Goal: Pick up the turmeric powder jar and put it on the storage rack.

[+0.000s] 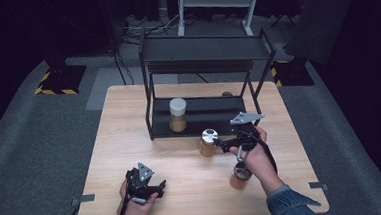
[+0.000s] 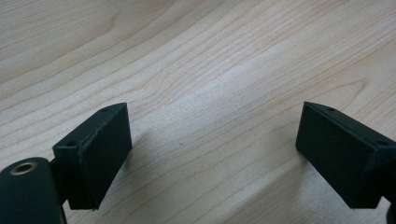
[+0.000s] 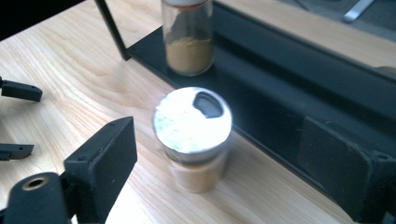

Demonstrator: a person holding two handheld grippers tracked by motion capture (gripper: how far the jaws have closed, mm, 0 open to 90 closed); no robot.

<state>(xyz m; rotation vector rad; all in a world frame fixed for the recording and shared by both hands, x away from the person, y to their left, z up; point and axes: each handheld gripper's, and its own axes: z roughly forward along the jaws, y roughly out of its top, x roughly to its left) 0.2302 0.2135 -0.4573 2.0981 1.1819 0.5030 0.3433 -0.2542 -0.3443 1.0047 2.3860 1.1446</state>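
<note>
A jar with a shiny silver lid (image 1: 208, 141) (image 3: 192, 122) and tan powder stands on the table just in front of the black rack (image 1: 199, 123). My right gripper (image 1: 221, 144) (image 3: 217, 140) is open, one jaw on each side of this jar and neither touching it. A white-lidded jar (image 1: 178, 114) (image 3: 188, 44) of tan powder stands on the rack's lower shelf. A third jar (image 1: 240, 176) stands by the right wrist, partly hidden by the hand. My left gripper (image 1: 158, 185) (image 2: 212, 128) is open over bare wood near the front left.
The rack has an upper shelf (image 1: 202, 49) over the lower one, with thin black posts (image 3: 111, 29) at its corners. The wooden table (image 1: 130, 141) is bare at its left half. Dark carpet and stands surround the table.
</note>
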